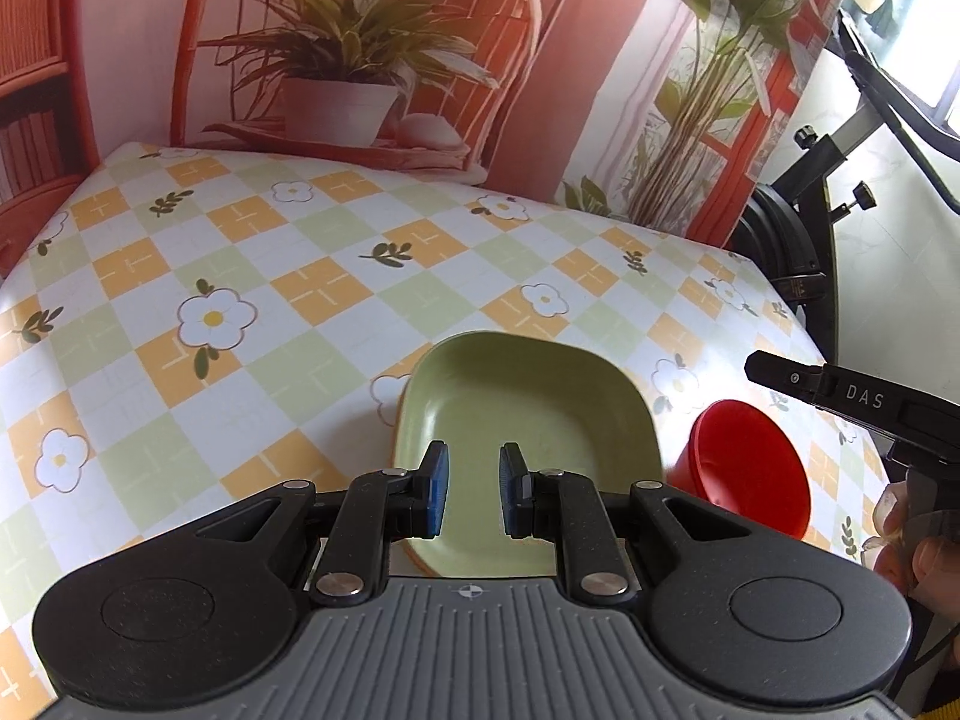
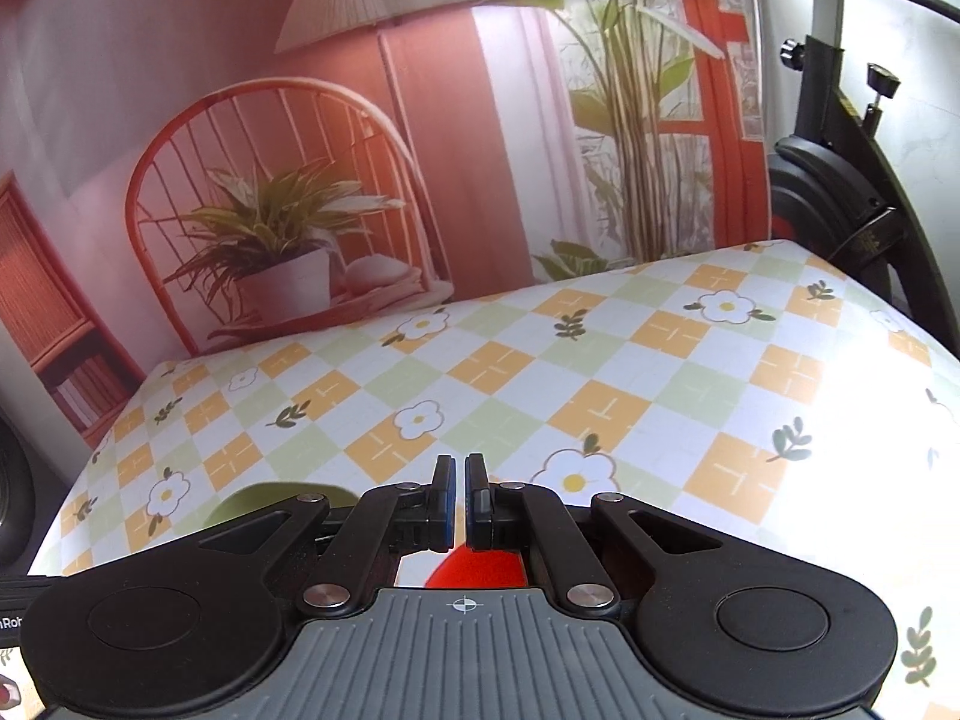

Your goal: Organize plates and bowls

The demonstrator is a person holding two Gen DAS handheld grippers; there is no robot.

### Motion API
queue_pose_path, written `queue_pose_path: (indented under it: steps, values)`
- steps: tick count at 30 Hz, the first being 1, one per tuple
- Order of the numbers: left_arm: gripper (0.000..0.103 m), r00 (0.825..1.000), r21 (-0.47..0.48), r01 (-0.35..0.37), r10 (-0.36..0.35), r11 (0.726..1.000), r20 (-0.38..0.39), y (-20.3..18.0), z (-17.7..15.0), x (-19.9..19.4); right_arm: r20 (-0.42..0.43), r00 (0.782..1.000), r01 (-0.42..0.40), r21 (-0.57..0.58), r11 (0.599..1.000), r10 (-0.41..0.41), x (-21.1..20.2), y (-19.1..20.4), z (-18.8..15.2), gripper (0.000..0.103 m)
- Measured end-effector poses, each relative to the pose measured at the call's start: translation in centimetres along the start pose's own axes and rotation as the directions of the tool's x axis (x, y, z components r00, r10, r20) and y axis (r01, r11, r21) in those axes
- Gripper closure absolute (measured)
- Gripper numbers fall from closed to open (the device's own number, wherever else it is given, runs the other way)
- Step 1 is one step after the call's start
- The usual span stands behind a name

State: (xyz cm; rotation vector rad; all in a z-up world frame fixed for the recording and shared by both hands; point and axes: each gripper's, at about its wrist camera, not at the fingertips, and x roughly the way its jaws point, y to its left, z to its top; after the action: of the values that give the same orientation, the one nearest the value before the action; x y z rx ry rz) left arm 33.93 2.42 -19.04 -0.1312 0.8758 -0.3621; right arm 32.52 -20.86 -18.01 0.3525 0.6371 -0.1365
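Bare tablecloth (image 1: 252, 252) beyond plate (image 1: 528, 396)

Green plate (image 1: 528, 414), red bowl (image 1: 750, 468) — tablecloth (image 1: 336, 276) checked orange, pale green and white, with daisies.

red bowl (image 2: 480, 570) mostly hidden under right claw (image 2: 459, 498), green plate (image 1: 522, 414) near edge covered

The left gripper (image 1: 471, 495) is held low, tilted slightly downward, its jaws parted with a clear gap between the blue pads (image 1: 437, 495). The right gripper (image 2: 460, 501) has its jaws drawn nearly together, only a thin slit between them. In the left wrist view, a hand (image 1: 918, 546) grips the right gripper's handle at the right edge of the picture.
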Motion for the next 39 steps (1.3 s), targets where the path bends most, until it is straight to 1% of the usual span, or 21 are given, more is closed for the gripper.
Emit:
queue_pose_path:
  steps: [3, 8, 11, 14, 16, 20, 22, 27, 30, 32, 34, 39]
  values:
    - [0.083, 0.999, 0.024, 0.036, -0.036, 0.999, -0.003, -1.9, 0.1, 0.5, 0.024, 0.999, 0.031, 0.016, 0.999, -0.031, -0.7, -2.0, -0.2, 0.1]
    - [0.083, 0.996, 0.061, 0.087, -0.085, 0.994, -0.033, -5.4, 0.1, 2.1, 0.045, 0.998, 0.05, 0.035, 0.998, -0.051, -1.6, -4.9, -1.0, 0.098]
    - [0.083, 0.993, 0.08, 0.114, -0.111, 0.99, -0.052, -7.2, -0.3, 3.1, 0.038, 0.998, 0.053, 0.051, 0.997, -0.055, -1.9, -6.4, -1.9, 0.096]
    - [0.083, 0.988, 0.093, 0.143, -0.137, 0.985, -0.077, -8.6, -0.8, 3.9, 0.011, 0.999, 0.044, 0.069, 0.997, -0.045, -1.9, -7.5, -2.9, 0.095]
    - [0.083, 0.987, 0.104, 0.145, -0.135, 0.984, -0.092, -9.5, -1.0, 4.5, -0.003, 0.999, 0.037, 0.08, 0.996, -0.037, -1.7, -8.1, -3.5, 0.091]
    - [0.081, 0.986, 0.104, 0.141, -0.13, 0.985, -0.108, -10.2, -1.1, 5.3, -0.015, 1.0, 0.02, 0.094, 0.995, -0.019, -1.6, -8.6, -4.1, 0.089]
    - [0.07, 0.986, 0.101, 0.134, -0.122, 0.986, -0.117, -10.4, -1.1, 5.6, -0.021, 1.0, 0.005, 0.099, 0.995, -0.003, -1.6, -8.7, -4.3, 0.087]
    - [0.07, 0.984, 0.107, 0.136, -0.121, 0.985, -0.133, -11.0, -1.1, 6.2, -0.057, 0.998, -0.007, 0.107, 0.994, 0.013, -1.3, -8.7, -4.9, 0.086]
    - [0.07, 0.983, 0.114, 0.136, -0.119, 0.984, -0.143, -11.3, -1.2, 6.6, -0.076, 0.997, -0.008, 0.131, 0.991, 0.018, -0.9, -9.1, -5.2, 0.086]
    - [0.07, 0.981, 0.111, 0.137, -0.12, 0.984, -0.15, -11.2, -1.2, 6.8, -0.082, 0.996, -0.008, 0.146, 0.989, 0.02, -0.7, -9.4, -5.4, 0.088]
    - [0.07, 0.98, 0.101, 0.137, -0.12, 0.985, -0.157, -11.1, -1.2, 7.0, -0.085, 0.996, -0.014, 0.161, 0.987, 0.028, -0.6, -9.7, -5.6, 0.092]
    - [0.07, 0.979, 0.078, 0.124, -0.109, 0.989, -0.17, -11.0, -1.2, 7.7, -0.083, 0.995, -0.033, 0.18, 0.983, 0.049, -0.4, -10.1, -5.8, 0.094]
